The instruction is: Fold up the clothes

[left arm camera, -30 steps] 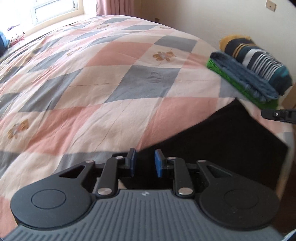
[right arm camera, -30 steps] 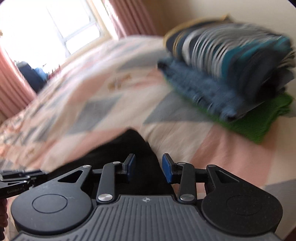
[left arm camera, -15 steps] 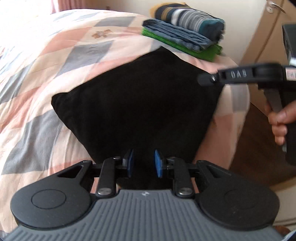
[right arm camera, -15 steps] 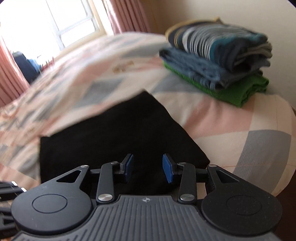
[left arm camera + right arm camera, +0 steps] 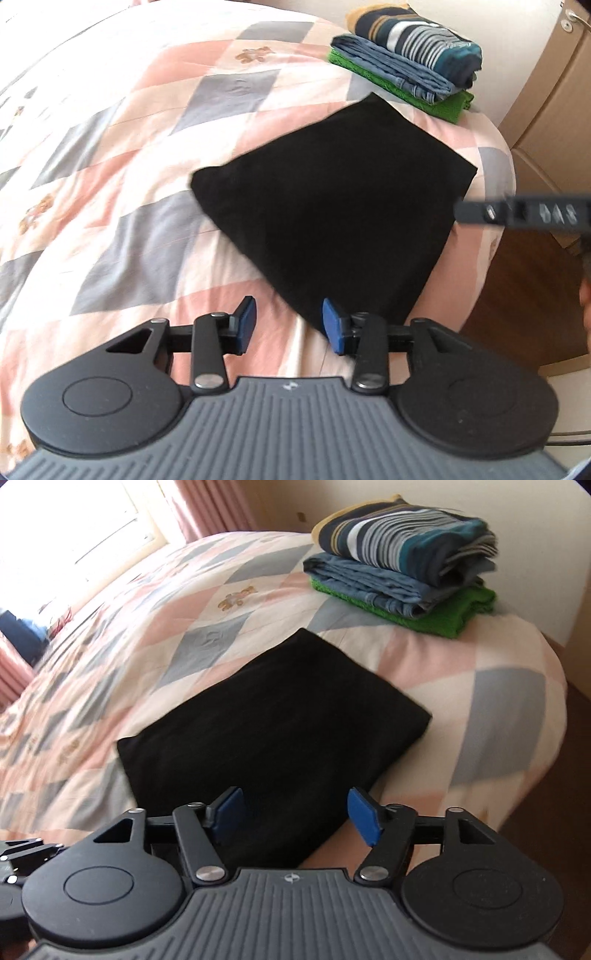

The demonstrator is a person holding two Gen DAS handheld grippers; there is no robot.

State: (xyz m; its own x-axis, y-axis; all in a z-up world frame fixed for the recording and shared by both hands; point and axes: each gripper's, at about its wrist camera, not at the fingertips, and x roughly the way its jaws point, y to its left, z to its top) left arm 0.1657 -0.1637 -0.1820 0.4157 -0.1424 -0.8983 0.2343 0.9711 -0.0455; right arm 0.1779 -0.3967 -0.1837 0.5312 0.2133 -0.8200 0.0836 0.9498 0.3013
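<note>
A black garment (image 5: pixel 343 206) lies folded into a flat square on the bed; it also shows in the right wrist view (image 5: pixel 266 731). My left gripper (image 5: pixel 288 323) is open and empty, just short of the garment's near corner. My right gripper (image 5: pixel 295 818) is open and empty, over the garment's near edge. The right gripper's finger shows at the right edge of the left wrist view (image 5: pixel 524 214). A stack of folded clothes (image 5: pixel 406 55), striped on top, then blue, then green, sits beyond the black garment, also in the right wrist view (image 5: pixel 402 561).
The bed has a pink, grey and cream checked quilt (image 5: pixel 110 147) with teddy-bear prints. Its corner drops to a wooden floor (image 5: pixel 517 288) on the right. A cupboard door (image 5: pixel 554 92) stands at far right. A bright window with pink curtains (image 5: pixel 207 506) is behind the bed.
Both grippers have opened wider and pulled back off the black garment. It now lies flat and folded on the bed, with both views showing it whole.
</note>
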